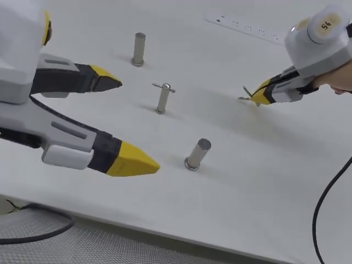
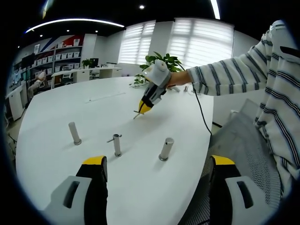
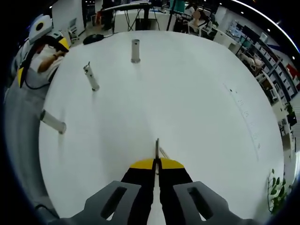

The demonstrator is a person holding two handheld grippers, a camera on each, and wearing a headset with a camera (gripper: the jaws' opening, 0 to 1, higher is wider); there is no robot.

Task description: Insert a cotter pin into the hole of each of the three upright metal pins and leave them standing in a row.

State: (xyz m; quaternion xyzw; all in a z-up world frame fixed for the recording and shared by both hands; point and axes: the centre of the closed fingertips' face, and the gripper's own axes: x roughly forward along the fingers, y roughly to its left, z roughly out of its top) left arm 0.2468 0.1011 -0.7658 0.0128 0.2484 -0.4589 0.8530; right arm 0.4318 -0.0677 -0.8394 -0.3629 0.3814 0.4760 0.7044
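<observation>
Three upright metal pins stand in a row on the white table: a far pin, a middle pin and a near pin. A cotter pin sits through the middle pin's top. My left gripper hovers open to the left of the row, holding nothing. My right gripper is off to the right of the row, shut on a second cotter pin that pokes out of its tips. In the right gripper view this cotter pin points over bare table, with the middle pin far ahead to the left.
A long white ruler-like strip lies at the far right of the table. A black cable hangs from my right gripper. The table's near edge runs along the bottom, with another cable on grey mesh below it.
</observation>
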